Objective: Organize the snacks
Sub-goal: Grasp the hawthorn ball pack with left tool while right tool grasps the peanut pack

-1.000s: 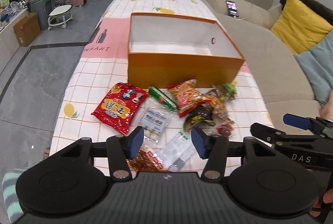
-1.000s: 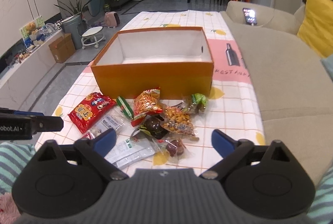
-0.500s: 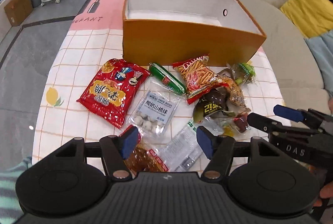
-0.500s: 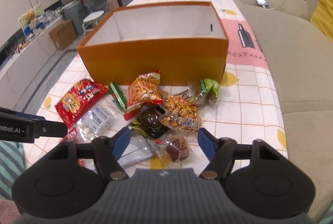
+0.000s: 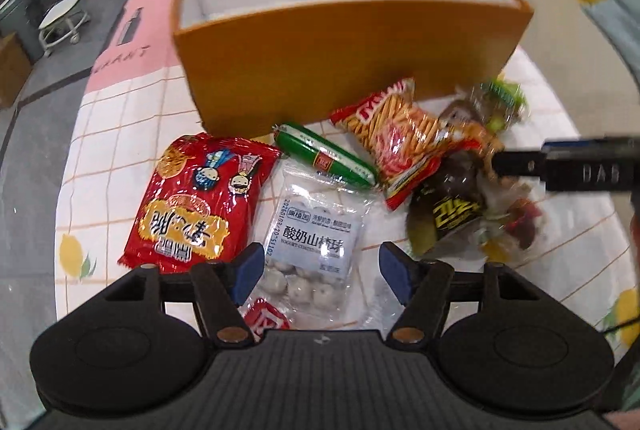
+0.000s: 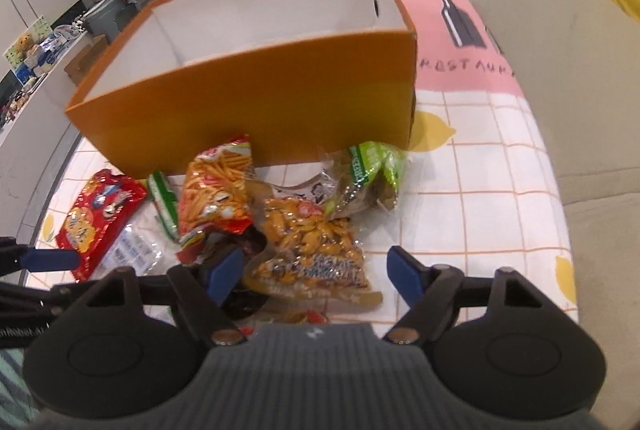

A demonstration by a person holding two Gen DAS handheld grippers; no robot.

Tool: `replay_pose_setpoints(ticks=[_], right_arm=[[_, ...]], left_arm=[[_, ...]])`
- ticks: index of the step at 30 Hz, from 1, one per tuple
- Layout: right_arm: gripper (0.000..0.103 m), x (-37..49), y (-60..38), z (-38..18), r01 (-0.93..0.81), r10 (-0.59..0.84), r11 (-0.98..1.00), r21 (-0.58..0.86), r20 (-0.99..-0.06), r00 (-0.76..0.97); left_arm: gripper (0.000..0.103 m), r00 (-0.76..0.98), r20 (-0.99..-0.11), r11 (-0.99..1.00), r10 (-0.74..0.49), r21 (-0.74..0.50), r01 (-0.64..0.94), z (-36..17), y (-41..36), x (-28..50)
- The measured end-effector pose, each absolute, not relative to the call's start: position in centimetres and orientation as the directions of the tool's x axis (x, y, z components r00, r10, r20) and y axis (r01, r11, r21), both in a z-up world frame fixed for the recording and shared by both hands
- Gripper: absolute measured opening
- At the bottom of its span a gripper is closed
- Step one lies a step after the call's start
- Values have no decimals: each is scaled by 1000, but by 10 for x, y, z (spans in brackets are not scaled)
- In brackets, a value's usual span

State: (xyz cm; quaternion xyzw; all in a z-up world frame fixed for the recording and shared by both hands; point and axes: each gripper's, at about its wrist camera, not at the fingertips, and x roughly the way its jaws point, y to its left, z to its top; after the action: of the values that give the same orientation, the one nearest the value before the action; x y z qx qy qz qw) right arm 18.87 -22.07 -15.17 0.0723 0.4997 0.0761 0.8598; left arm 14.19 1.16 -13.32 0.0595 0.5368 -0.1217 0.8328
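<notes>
Where the tablecloth (image 6: pixel 472 166) turns pink, it reads "RESTAUR", partly cropped.

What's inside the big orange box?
The orange box looks empty: only its white walls and part of the white floor show, and there is a small round hole in one end wall. The front wall hides the near strip of the floor. All the snacks lie outside it.

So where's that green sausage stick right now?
In the left camera's view the green sausage stick lies on the tablecloth just in front of the orange box, between the red packet and the bag of fries.
</notes>
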Motion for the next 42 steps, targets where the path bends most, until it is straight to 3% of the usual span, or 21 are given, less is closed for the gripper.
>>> replay_pose_setpoints(ticks=[10, 18, 24, 29, 42], right_arm=[[78, 218, -229, -180, -12, 291, 949, 315, -859, 421], [81, 231, -207, -186, -85, 234, 972, 219, -865, 444], [75, 225, -202, -182, -119, 214, 977, 179, -863, 458], [69, 217, -203, -173, -126, 207, 978, 167, -864, 459], [69, 180, -213, -140, -120, 237, 972, 204, -844, 481]], left_arm=[[80, 354, -931, 949, -86, 32, 313, -156, 3, 159], [81, 331, -939, 949, -95, 15, 315, -168, -1, 167], [73, 347, -931, 952, -114, -3, 306, -172, 3, 170], [68, 377, -920, 960, -103, 7, 279, -164, -2, 161], [67, 483, -864, 972, -141, -30, 231, -114, 5, 133]])
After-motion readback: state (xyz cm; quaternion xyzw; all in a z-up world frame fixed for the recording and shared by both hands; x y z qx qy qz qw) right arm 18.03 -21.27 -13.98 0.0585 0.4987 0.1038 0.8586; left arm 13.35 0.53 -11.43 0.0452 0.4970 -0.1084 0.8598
